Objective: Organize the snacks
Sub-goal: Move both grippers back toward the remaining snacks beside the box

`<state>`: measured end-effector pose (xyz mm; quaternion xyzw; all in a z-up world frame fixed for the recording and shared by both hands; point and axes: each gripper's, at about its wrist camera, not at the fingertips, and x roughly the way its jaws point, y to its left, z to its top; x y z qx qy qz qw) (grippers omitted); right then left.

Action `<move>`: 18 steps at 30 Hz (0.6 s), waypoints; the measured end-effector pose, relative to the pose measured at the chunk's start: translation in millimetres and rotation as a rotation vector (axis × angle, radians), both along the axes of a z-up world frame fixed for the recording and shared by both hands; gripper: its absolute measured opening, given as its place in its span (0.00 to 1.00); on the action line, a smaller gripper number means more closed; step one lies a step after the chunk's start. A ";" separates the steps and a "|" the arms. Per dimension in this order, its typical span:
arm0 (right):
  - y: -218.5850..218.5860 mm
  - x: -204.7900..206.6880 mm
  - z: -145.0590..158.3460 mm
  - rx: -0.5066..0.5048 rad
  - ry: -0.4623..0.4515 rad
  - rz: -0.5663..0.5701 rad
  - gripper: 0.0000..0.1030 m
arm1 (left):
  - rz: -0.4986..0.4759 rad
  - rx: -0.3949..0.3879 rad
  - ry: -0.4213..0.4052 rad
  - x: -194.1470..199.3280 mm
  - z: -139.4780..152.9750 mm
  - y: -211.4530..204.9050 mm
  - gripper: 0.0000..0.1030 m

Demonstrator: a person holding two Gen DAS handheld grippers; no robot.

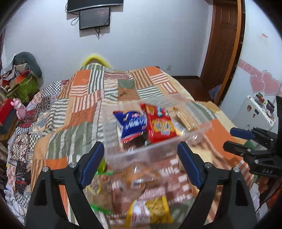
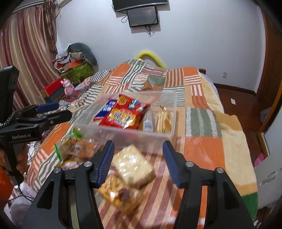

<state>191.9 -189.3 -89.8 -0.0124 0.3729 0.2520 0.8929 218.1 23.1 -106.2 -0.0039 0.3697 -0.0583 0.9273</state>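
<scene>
A: Item one, the container?

B: Clear plastic bin [image 2: 123, 130], on the patchwork bedspread [image 2: 202, 98], middle of the bed. Contents: red snack bag [image 2: 123, 114] lying on top, blue snack bag [image 2: 104, 111] just beside it at the left and partly under it, a pale wrapped pack [image 2: 164, 119] against the bin's right end. Something narrow and clear lies between the red bag and that pack; too blurred to name.

A: Loose stock outside the bin?

B: Near side of the bin, on the bedspread. Pale square-wrapped snack [image 2: 134, 165], touching an orange-brown crumbly snack pack [image 2: 121, 193] below it. To the left, a clear bag of brown pieces with green edging [image 2: 75, 148]. In the left wrist view, a yellow and white packet [image 1: 149, 211] nearest the camera. All blurred, so labels are unreadable.

A: Left gripper?

B: Left gripper [image 1: 141, 165], blue pads spread wide, nothing between them. It hangs over the loose packets, pointed at the bin's near wall.

A: Right gripper?

B: Right gripper [image 2: 138, 163], fingers likewise wide apart, grasping nothing. The pale snack and the crumbly pack lie on the bedspread between and under them; contact probably none, though blur makes that uncertain.

A: Surroundings?

B: Wall-mounted screen [image 2: 142, 15]; striped curtain [image 2: 23, 52] at left; cluttered pile [image 2: 75, 59] beyond the bed; pink toy [image 2: 67, 86] on the bed's far left edge.
</scene>
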 end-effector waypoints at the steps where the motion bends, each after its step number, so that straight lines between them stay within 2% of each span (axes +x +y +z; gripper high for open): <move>1: 0.9 -4.0 -1.9 0.001 0.006 0.002 0.55 | 0.005 0.001 0.011 -5.7 -4.1 2.9 0.85; 11: 7.9 -29.6 -31.8 -0.019 0.088 0.002 0.68 | 0.022 -0.026 0.139 -42.9 -48.9 16.3 0.86; 18: 16.6 -34.7 -55.4 -0.038 0.151 0.012 0.71 | -0.014 -0.046 0.198 -54.1 -72.9 6.1 0.86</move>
